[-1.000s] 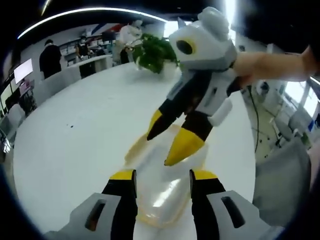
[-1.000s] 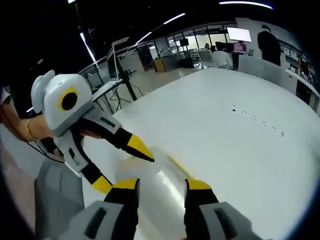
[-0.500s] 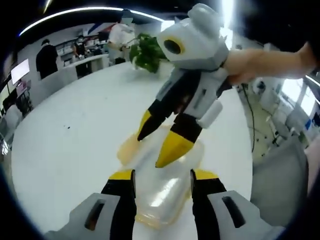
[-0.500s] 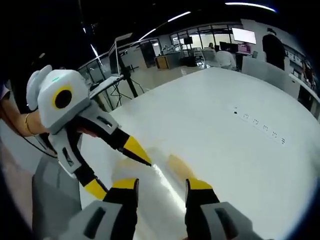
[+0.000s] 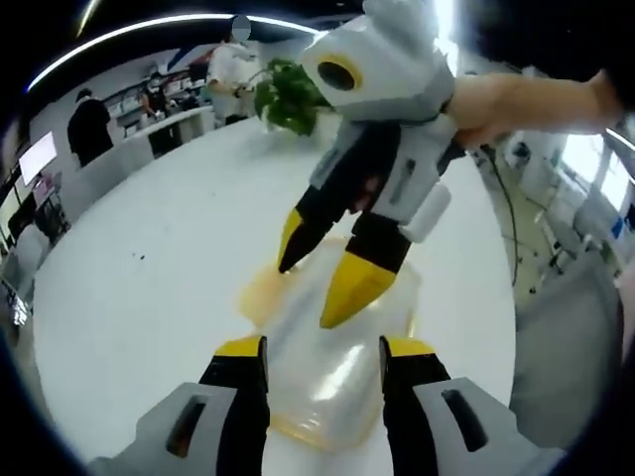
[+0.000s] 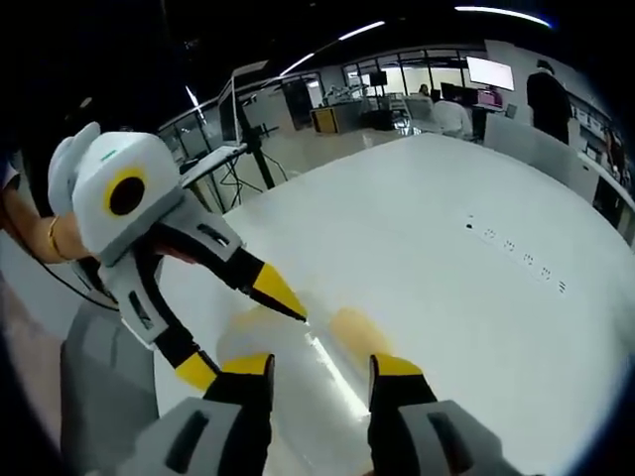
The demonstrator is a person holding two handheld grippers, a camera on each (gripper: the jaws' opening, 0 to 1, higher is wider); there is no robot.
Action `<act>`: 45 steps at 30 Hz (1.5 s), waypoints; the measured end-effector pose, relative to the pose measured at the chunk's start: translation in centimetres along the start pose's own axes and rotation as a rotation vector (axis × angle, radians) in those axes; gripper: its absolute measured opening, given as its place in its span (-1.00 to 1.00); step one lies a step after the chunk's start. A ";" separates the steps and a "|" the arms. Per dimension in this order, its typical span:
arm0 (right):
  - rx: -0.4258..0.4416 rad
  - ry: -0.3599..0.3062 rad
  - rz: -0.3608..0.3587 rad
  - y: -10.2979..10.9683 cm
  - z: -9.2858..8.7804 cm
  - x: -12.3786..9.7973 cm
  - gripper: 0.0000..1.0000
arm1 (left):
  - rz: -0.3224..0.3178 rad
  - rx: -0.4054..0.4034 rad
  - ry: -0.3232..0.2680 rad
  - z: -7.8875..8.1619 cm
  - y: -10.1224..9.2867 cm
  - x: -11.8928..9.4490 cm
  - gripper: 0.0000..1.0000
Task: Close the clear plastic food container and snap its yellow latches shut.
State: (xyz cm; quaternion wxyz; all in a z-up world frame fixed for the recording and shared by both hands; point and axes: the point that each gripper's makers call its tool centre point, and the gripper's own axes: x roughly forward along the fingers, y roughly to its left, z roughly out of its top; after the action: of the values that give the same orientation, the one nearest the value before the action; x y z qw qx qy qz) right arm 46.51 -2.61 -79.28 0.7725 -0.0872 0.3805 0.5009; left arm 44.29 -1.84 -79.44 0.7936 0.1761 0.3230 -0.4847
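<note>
The clear container (image 5: 332, 372) lies on the white table (image 5: 149, 288), its lid down over the body, and everything else is best placed from it. In the left gripper view the left gripper (image 5: 322, 359) rises from the bottom with its two yellow-tipped jaws set apart, one on either side of the container's near end; they are released, gripping nothing, and whether they touch the plastic I cannot tell. A yellow latch (image 5: 260, 296) shows at the container's far left corner, lying flat along the rim (too blurred to say if it is snapped).

The right gripper (image 5: 325, 280) comes down over the container's far half, held by a hand (image 5: 516, 99). Its jaws are spread apart, one tip pointing at the spot just beside the yellow latch, the other over the lid nearer the middle. Beyond the container stands a green plant (image 5: 293, 97), and people stand at desks well past it.

In the right gripper view the container (image 6: 317, 387) lies between the right gripper (image 6: 319, 369) and its own parted jaws, which hold nothing. A yellow latch (image 6: 355, 332) lies at the container's far right corner, and another yellow patch (image 6: 243, 322) at the far left, just under one tip of the left gripper (image 6: 238, 332), whose jaws also stand apart. The table (image 6: 466, 278) stretches away behind the container.
</note>
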 end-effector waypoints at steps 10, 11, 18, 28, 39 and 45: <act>-0.011 0.012 0.008 -0.2 0.2 0.7 -0.24 | -0.049 0.094 0.016 -0.4 -2.1 0.2 0.04; -0.012 0.014 0.009 -0.2 0.2 0.7 -0.24 | -0.054 0.106 0.018 -0.5 -2.3 0.2 0.04; -0.021 0.033 0.019 -0.2 0.1 0.9 -0.18 | -0.052 0.184 0.036 -1.1 -2.9 0.5 0.03; -0.109 0.127 0.028 -0.8 -0.5 1.8 -0.18 | -0.014 0.268 0.048 -1.5 -2.9 1.1 0.01; -0.164 0.210 0.081 -0.6 -1.0 2.1 -0.23 | 0.004 0.300 0.055 -1.5 -2.7 1.4 0.02; -0.140 0.265 0.096 -0.7 -1.0 2.4 -0.26 | 0.007 0.295 0.060 -1.5 -2.6 1.5 0.01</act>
State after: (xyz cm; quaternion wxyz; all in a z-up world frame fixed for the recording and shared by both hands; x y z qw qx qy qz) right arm 47.13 -1.78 -81.73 0.6824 -0.1880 0.4470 0.5469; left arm 41.92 -3.17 -81.42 0.7509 0.3064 0.2712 -0.5185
